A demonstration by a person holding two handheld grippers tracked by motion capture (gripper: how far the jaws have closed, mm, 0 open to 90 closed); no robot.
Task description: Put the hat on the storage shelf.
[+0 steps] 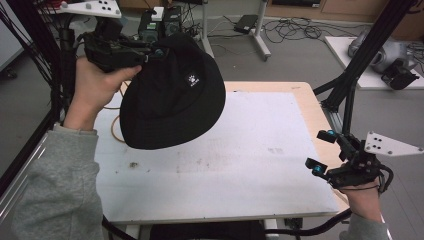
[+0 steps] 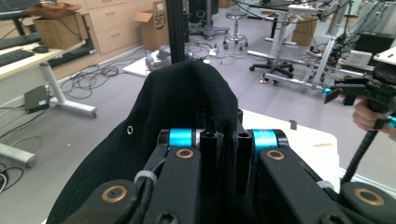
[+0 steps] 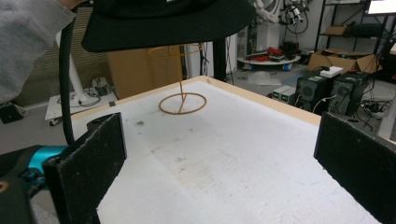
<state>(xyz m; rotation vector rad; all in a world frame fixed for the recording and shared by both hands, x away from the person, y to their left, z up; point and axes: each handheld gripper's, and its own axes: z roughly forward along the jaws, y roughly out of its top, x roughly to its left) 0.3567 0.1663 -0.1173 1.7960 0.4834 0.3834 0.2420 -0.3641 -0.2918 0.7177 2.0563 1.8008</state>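
White-topped table in a cable-strewn lab. The right gripper view catches a wire hat stand under the lifted black bucket hat. Left tongs clamped on its crown; right tongs wide open, holding nothing.

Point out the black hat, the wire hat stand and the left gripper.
black hat (image 1: 170,95), high view, on the crown.
wire hat stand (image 3: 182,103), right gripper view, on its base ring.
left gripper (image 2: 223,135), left gripper view, between the jaw tips.

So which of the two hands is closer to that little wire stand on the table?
Left. The left gripper holds the black hat right above the wire stand; the right gripper, fingers open, waits at the table's opposite edge.
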